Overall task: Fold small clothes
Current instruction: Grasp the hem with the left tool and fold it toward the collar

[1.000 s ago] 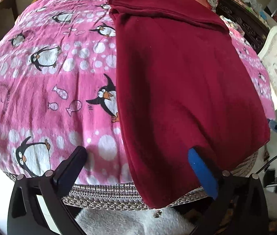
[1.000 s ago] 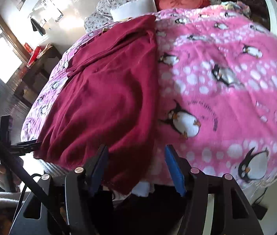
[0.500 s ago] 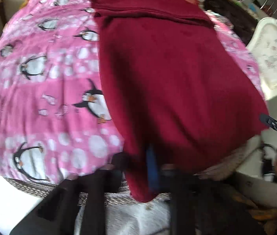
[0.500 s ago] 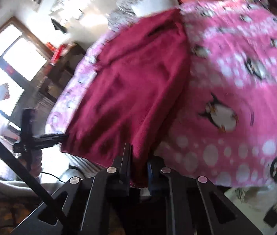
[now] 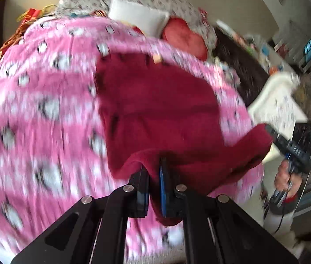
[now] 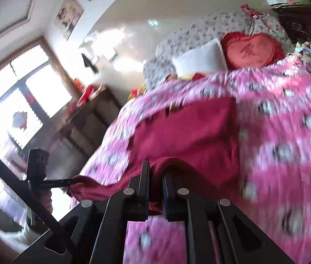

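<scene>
Maroon garment (image 5: pixel 155 110) hem pinched in both closed fingers (image 5: pixel 153 171) (image 6: pixel 155 173), above pink blanket (image 5: pixel 34 110).

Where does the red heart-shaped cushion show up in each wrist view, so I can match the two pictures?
Left wrist: the heart cushion sits top centre, beyond the pink blanket.
Right wrist: the heart cushion sits upper right, above the pink blanket.
Shared landmark: the white pillow, just left of the cushion in both.

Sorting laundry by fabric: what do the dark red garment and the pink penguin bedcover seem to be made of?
Dark red garment: likely a soft fleece or brushed knit, since it looks matte and fuzzy and drapes in thick, rounded folds. Pink penguin bedcover: probably a printed plush or flannel, matte with no sheen. Motion blur hides the weave of both.
</scene>
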`<state>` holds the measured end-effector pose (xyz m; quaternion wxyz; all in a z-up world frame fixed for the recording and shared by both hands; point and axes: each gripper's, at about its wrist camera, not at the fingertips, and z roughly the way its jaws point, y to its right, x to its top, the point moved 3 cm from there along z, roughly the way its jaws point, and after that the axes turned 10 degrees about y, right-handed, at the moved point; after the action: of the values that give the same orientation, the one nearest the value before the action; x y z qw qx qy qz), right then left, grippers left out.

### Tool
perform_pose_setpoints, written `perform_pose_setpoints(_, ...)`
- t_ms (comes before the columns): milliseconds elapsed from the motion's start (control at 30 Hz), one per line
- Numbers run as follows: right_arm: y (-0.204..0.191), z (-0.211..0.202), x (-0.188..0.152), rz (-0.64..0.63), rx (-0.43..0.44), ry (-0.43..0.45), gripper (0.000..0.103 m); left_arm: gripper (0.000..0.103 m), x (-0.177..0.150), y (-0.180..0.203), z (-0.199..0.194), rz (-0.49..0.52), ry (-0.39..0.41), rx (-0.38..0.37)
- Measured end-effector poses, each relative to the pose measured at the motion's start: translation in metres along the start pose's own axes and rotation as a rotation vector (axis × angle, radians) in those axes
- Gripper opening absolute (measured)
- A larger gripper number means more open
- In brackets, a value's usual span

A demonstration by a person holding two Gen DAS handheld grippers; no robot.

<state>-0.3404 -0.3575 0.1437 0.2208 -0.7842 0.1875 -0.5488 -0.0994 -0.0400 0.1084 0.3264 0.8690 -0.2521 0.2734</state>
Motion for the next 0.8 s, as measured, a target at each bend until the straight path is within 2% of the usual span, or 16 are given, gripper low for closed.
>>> perform_pose_setpoints(67,0.011,0.028,0.024,-0.004,-0.044,0.006,0.010,0.008,0.035,-0.008,0.019,-0.031,0.008,0.011)
perform_pose_setpoints(233,0.049,0.115,0.068,0.016,-0.146,-0.030,0.009,0.007,0.109,-0.033,0.098,-0.096,0.003,0.128)
perform_pose_setpoints(333,0.083,0.160,0.081,0.057,-0.187,-0.043,0.009,0.007,0.129,-0.053,0.140,-0.145,-0.043,0.136)
perform_pose_setpoints(400,0.108,0.190,0.082,0.113,-0.192,-0.088,0.010,0.011,0.136,-0.068,0.170,-0.181,-0.080,0.158)
perform_pose_setpoints(433,0.125,0.203,0.079,0.153,-0.223,-0.103,0.013,0.011,0.137,-0.076,0.181,-0.209,-0.098,0.164)
perform_pose_setpoints(500,0.143,0.215,0.074,0.202,-0.244,-0.122,0.018,0.015,0.141,-0.086,0.188,-0.261,-0.123,0.125)
perform_pose_setpoints(533,0.147,0.213,0.075,0.227,-0.225,-0.108,0.022,0.018,0.144,-0.086,0.183,-0.265,-0.114,0.091)
perform_pose_setpoints(567,0.147,0.206,0.077,0.234,-0.213,-0.087,0.027,0.028,0.145,-0.083,0.176,-0.250,-0.103,0.069)
perform_pose_setpoints(600,0.145,0.193,0.082,0.216,-0.228,-0.044,0.051,0.051,0.148,-0.080,0.168,-0.224,-0.080,0.072)
perform_pose_setpoints(633,0.143,0.181,0.087,0.196,-0.259,0.004,0.073,0.064,0.153,-0.078,0.157,-0.189,-0.033,0.126)
perform_pose_setpoints(667,0.140,0.167,0.092,0.177,-0.291,0.064,0.077,0.079,0.158,-0.077,0.140,-0.154,0.052,0.225)
perform_pose_setpoints(700,0.135,0.154,0.095,0.155,-0.308,0.106,0.077,0.081,0.162,-0.076,0.126,-0.135,0.114,0.265)
perform_pose_setpoints(733,0.128,0.147,0.096,0.125,-0.300,0.103,0.077,0.081,0.164,-0.075,0.118,-0.130,0.144,0.256)
perform_pose_setpoints(800,0.115,0.138,0.093,0.081,-0.271,0.080,0.077,0.081,0.162,-0.072,0.107,-0.142,0.136,0.190)
